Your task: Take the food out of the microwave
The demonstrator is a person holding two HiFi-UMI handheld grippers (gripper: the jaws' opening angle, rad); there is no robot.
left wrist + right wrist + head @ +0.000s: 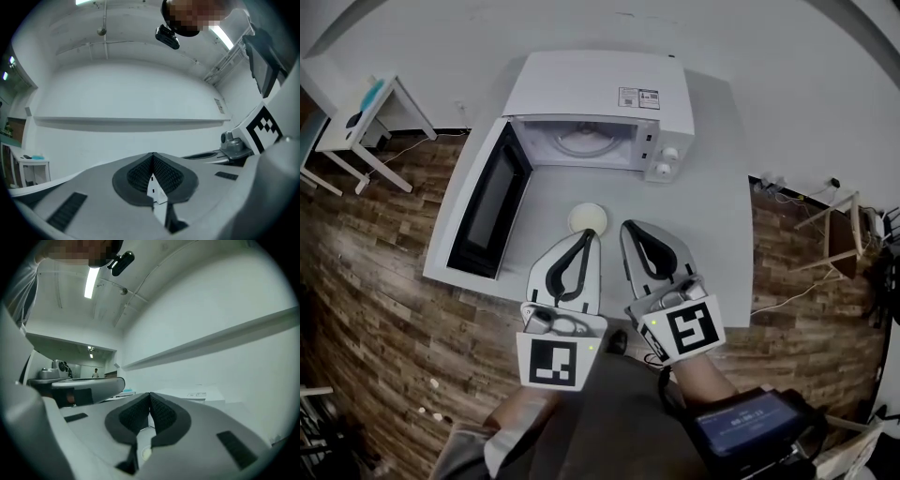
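One microwave stands far on the one table, its door open to the left. One small white dish sits just before it. The left gripper and right gripper are both closed and empty.

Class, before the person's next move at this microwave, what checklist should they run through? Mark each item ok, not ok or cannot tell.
1. Door open: ok.
2. Microwave holds no dish inside: ok.
3. White dish set on the table in front: ok.
4. Left gripper shut, nothing between its jaws: ok.
5. Right gripper shut, nothing between its jaws: ok.
6. Food in the dish: cannot tell.
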